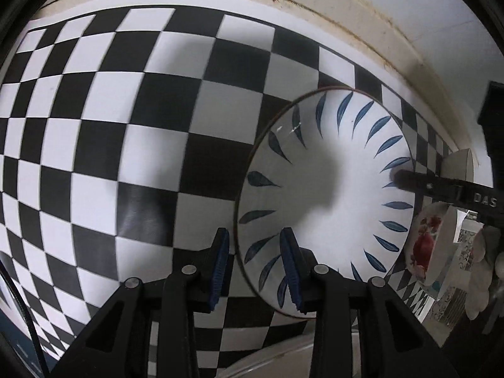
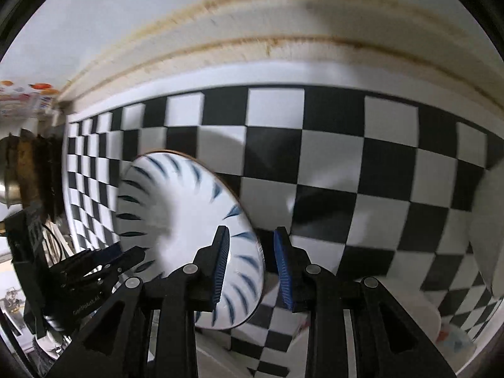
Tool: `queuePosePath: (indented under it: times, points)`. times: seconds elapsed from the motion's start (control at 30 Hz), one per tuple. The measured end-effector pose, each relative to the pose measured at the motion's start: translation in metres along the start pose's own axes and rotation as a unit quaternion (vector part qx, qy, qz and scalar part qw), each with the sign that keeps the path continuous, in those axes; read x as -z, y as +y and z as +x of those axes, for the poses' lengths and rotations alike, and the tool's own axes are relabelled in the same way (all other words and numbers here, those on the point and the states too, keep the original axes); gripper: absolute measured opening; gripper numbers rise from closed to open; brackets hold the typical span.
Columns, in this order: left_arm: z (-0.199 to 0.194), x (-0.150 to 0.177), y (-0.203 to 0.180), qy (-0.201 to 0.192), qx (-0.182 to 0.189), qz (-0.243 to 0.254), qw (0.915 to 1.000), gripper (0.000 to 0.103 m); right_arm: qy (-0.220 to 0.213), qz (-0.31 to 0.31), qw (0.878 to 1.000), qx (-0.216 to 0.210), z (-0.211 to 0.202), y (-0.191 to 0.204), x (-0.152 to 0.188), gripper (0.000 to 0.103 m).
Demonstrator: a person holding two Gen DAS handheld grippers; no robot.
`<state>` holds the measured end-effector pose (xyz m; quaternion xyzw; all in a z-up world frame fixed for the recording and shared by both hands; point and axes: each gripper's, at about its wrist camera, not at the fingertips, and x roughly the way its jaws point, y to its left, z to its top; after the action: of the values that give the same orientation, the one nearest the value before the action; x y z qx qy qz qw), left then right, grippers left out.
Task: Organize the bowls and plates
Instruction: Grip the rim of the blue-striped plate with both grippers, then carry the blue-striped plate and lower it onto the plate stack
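plate: white plate [image 1: 327, 195] with blue leaf strokes round the rim, held up on edge in front of the checkerboard sheet [image 1: 126, 145], tilted, not lying flat.
material: looks like glazed ceramic; likely stiff, fairly heavy for a rim pinch, slick, and it would chip or shatter if dropped.
left gripper: left gripper [image 1: 256, 267] has its jaws astride the plate's near rim, one blue pad behind it and one on the face; the jaws stand fairly wide, contact not certain, so the grip can't be called.
right gripper: right gripper [image 2: 250, 267] straddles the opposite rim of the same plate [image 2: 176, 220]; there is a visible gap between the right-hand pad and the rim, so it reads as parted, not clamped.
hold point: best on the rim with pads flat on both faces, well inside the edge; two-sided support limits swing.
risk: a glazed rim could slide out of a shallow pinch.
blur: the right wrist view is smeared.
surroundings: flowered plate [image 1: 431, 245] standing on edge just beside the plate; cream moulding [image 1: 315, 3] above the sheet.
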<state>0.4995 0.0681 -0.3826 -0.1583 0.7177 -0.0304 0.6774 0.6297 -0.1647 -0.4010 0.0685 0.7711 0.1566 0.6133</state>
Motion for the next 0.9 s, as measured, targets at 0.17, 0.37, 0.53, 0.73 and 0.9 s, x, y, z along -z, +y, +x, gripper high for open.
queuePosePath:
  times: [0.17,0.37,0.53,0.73,0.9]
  points:
    - [-0.001,-0.004,-0.008,-0.009,-0.007,0.008,0.9999,0.026,0.009,-0.010,1.000,-0.009,0.007,0.001,-0.001,0.016]
    - [-0.020,0.003,-0.017,-0.025,-0.019,0.022,0.9993,0.026,0.000,-0.023,1.000,0.001,0.002,0.014,0.010,0.016]
    - [-0.035,0.016,-0.029,-0.037,-0.024,0.036,0.9984,0.026,-0.019,-0.025,0.999,-0.017,-0.021,0.022,0.035,0.016]
    - [-0.059,0.041,-0.037,-0.049,-0.024,0.061,0.9966,0.026,-0.043,-0.026,0.999,-0.020,-0.051,0.038,0.074,0.016]
    - [-0.079,0.072,-0.040,-0.052,-0.019,0.091,0.9943,0.026,-0.059,-0.016,0.998,-0.022,-0.071,0.045,0.121,0.016]
